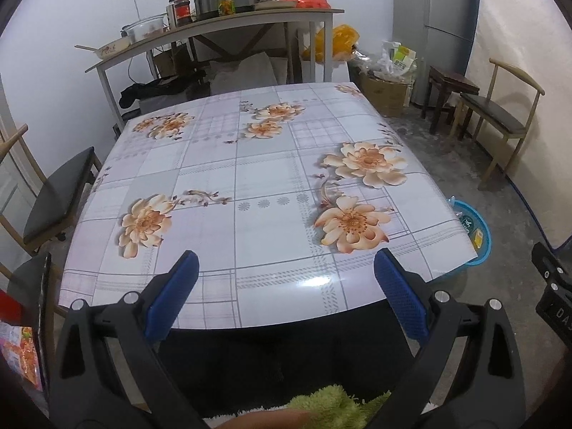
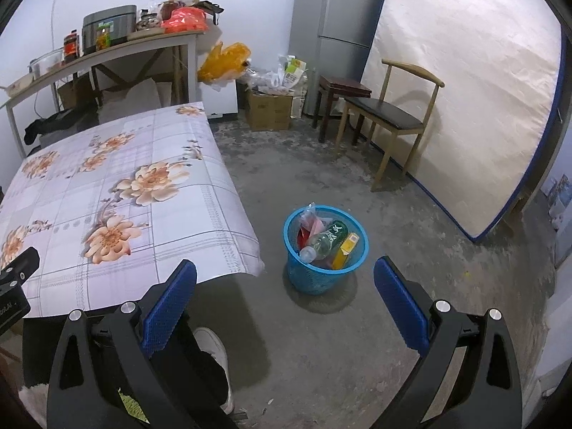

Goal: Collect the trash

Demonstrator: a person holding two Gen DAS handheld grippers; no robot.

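A blue plastic trash basket (image 2: 352, 272) stands on the concrete floor right of the table. It holds a green plastic bottle (image 2: 323, 241), a yellow carton (image 2: 346, 249) and crumpled red and clear wrappers (image 2: 310, 222). Part of the basket also shows past the table's right edge in the left wrist view (image 1: 483, 246). My right gripper (image 2: 286, 279) is open and empty, held above the floor a little before the basket. My left gripper (image 1: 286, 268) is open and empty over the near edge of the floral tablecloth table (image 1: 250, 178).
A chair (image 2: 393, 121) and a dark stool (image 2: 341, 96) stand by a leaning mattress (image 2: 464, 89) at the right. A fridge (image 2: 336, 18), cardboard box (image 2: 270, 111) and bags sit at the back. A side table (image 1: 214, 25) carries a rice cooker and jars. Another chair (image 1: 57, 196) stands left of the table.
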